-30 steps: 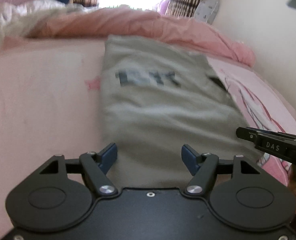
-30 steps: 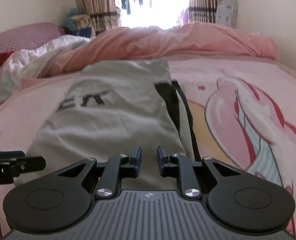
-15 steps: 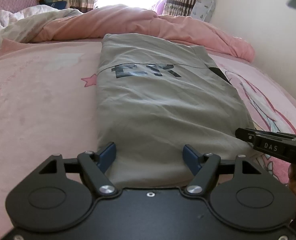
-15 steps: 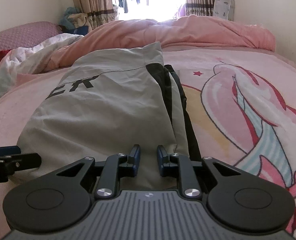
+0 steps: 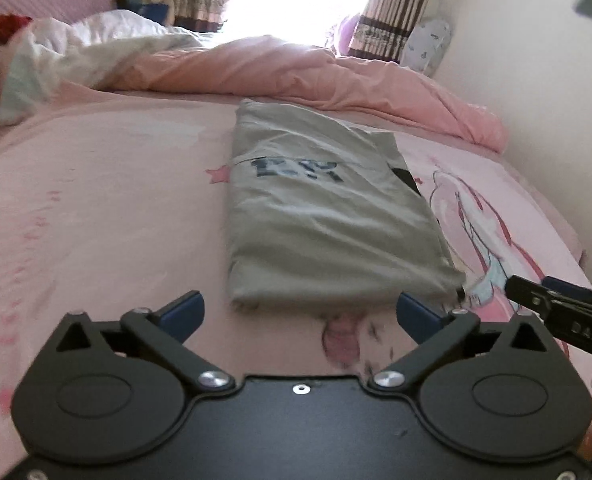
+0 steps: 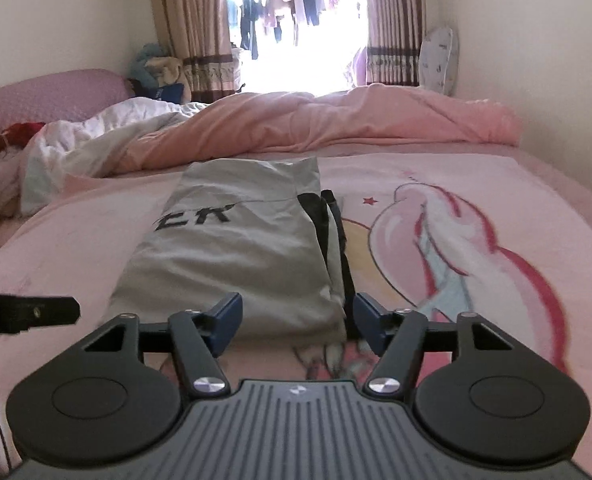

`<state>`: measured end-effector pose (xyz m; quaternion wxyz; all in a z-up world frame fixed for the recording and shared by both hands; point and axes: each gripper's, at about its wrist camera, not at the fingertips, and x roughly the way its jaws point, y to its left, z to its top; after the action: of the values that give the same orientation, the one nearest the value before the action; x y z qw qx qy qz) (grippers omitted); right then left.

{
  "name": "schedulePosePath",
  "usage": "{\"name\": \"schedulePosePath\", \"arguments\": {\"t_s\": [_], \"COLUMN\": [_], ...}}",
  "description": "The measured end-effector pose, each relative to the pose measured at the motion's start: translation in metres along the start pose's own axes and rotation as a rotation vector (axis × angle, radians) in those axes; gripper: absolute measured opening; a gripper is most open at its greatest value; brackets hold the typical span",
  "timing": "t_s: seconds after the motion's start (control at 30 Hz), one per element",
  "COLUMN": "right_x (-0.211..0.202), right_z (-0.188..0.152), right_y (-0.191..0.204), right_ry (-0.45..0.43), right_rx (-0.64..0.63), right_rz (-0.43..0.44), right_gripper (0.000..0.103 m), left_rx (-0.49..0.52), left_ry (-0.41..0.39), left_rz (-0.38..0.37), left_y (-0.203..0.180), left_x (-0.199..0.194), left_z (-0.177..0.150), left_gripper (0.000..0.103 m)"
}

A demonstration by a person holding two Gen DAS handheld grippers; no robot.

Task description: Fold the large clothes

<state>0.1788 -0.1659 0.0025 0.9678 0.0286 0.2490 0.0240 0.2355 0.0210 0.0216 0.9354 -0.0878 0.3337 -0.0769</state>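
A grey garment (image 5: 327, 232) with dark letters lies folded into a long rectangle on the pink bed sheet (image 5: 96, 220). Black parts of it show along its right side (image 6: 327, 220). My left gripper (image 5: 299, 312) hovers just short of its near edge, jaws opening wide with nothing between them. My right gripper (image 6: 297, 316) hangs over the near right corner of the garment (image 6: 240, 256). Its jaws are opening too, and the pads do not touch the cloth. Each gripper shows in the other's view: the right gripper (image 5: 555, 312) and the left gripper (image 6: 28, 312).
A bunched pink duvet (image 6: 335, 124) lies across the far end of the bed, with a white quilt (image 6: 96, 136) at the far left. A wall (image 5: 555, 100) runs close along the right side. A cartoon print (image 6: 455, 240) covers the sheet right of the garment.
Both grippers have drawn back and up from the garment's near edge. The left jaws spread wider, and the right jaws, nearly shut before, have opened. The garment lies still.
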Motion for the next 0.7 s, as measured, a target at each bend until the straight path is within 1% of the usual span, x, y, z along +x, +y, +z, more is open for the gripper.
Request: {"name": "schedulePosePath", "arguments": {"t_s": [0.07,0.17,0.3,0.43,0.7], "right_x": [-0.02,-0.038,-0.053,-0.055,-0.053], "right_z": [-0.01,-0.025,-0.037,-0.042,-0.048], "right_y": [0.001,0.003,0.001,0.001,0.003], "right_ry": [0.01,0.029,0.045,0.062,0.079], "right_rx": [-0.004,-0.008,-0.002,0.01,0.012], "right_rz": [0.001,-0.006,-0.024,-0.024,-0.022], "right_gripper": [0.076,0.076,0.076,0.076,0.076], "left_rx": [-0.003,0.001,-0.002,-0.006,0.011], "left_ry": [0.001,0.014,0.032,0.052,0.057], "left_rz": [0.027,0.068,0.088,0.103,0.114], "left_y": [-0.003,-0.005,-0.006,-0.003,-0.005], "left_x": [-0.022,-0.045,-0.065,-0.068,-0.068], "left_z": [-0.013,-0.03,-0.053,-0.061,-0.061], "left_gripper": [0.103,0.103,0.103,0.103,0.103]}}
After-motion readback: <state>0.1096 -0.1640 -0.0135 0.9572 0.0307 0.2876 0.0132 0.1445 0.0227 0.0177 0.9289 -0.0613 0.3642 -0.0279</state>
